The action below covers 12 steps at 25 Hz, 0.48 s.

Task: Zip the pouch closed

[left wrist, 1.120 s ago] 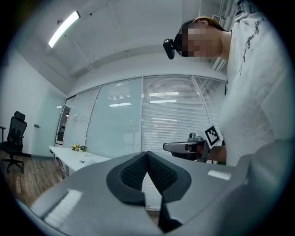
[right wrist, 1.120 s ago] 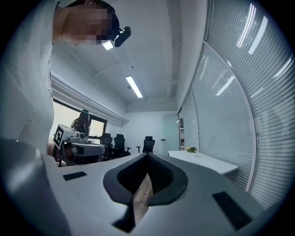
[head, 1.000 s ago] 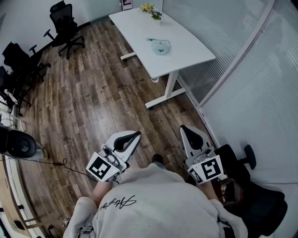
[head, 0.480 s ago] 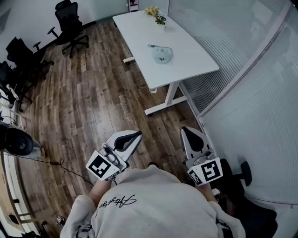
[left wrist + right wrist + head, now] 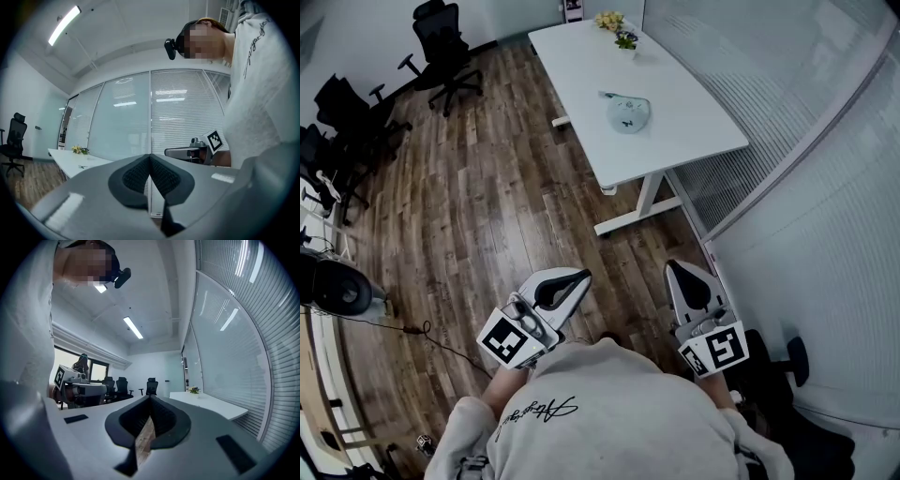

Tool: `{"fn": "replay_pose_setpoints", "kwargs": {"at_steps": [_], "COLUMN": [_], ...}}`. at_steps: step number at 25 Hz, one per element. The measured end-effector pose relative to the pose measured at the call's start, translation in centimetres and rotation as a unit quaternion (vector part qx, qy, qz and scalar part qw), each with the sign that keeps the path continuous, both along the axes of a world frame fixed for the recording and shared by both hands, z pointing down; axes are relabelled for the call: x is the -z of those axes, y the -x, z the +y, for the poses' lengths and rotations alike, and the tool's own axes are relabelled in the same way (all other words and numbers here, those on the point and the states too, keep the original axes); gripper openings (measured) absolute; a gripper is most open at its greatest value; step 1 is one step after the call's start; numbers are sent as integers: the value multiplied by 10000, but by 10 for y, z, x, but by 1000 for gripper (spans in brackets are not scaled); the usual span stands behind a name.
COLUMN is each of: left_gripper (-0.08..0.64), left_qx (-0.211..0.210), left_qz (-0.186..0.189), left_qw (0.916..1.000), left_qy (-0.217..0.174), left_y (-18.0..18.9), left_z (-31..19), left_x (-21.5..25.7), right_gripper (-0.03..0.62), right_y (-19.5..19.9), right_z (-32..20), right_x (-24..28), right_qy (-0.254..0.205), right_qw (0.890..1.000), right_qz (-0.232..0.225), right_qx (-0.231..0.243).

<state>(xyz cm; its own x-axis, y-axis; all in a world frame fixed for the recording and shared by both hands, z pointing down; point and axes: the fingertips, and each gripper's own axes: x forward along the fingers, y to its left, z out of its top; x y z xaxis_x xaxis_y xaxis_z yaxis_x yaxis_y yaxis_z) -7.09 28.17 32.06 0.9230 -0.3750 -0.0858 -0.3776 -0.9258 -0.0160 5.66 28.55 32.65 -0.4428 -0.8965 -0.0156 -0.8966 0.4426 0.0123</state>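
- From where I stand, nothing is in hand yet. The left gripper (image 5: 572, 279) has its jaws pressed together with nothing between them. The right gripper (image 5: 684, 274) is the same, closed and empty. Both are held level in front of the person's waist.
- The pouch (image 5: 627, 113), pale and rounded, lies on the white table (image 5: 703, 131) at about 12 o'clock from the person, well apart from both grippers. Wooden floor lies in between.
- I cannot tell at this range where the zip slider sits or how far the zip stands open. A reach made on a guess could pinch fabric instead of the pull tab.
- Both pairs of jaws would have to open first. If they come in shut, they would more likely shove the pouch across the smooth top than take hold of it.
- The pouch looks light and soft. I'd say pulling the slider with one gripper while the other fails to pin the pouch would drag the whole thing along, perhaps toward the table's edge at 9 o'clock.
- The flowers (image 5: 619, 28) stand at 12 o'clock of the pouch, near the far end. A pouch pushed that way might knock them.
- The table's foot (image 5: 628, 214) juts out at floor level on the near side, a likely thing to stub on when stepping in.
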Motion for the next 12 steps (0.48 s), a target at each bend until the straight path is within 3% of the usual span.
{"fn": "replay_pose_setpoints", "kwargs": {"at_steps": [12], "left_gripper": [2], "left_qx": [-6], "left_qz": [53], "left_qw": [10000], "left_qy": [63], "left_y": [9], "left_z": [-13], "left_x": [-5], "right_gripper": [2], "right_y": [14], "right_z": [-6], "right_x": [1], "right_qy": [20], "right_qw": [10000], "right_qz": [39], "right_qx": [31]}}
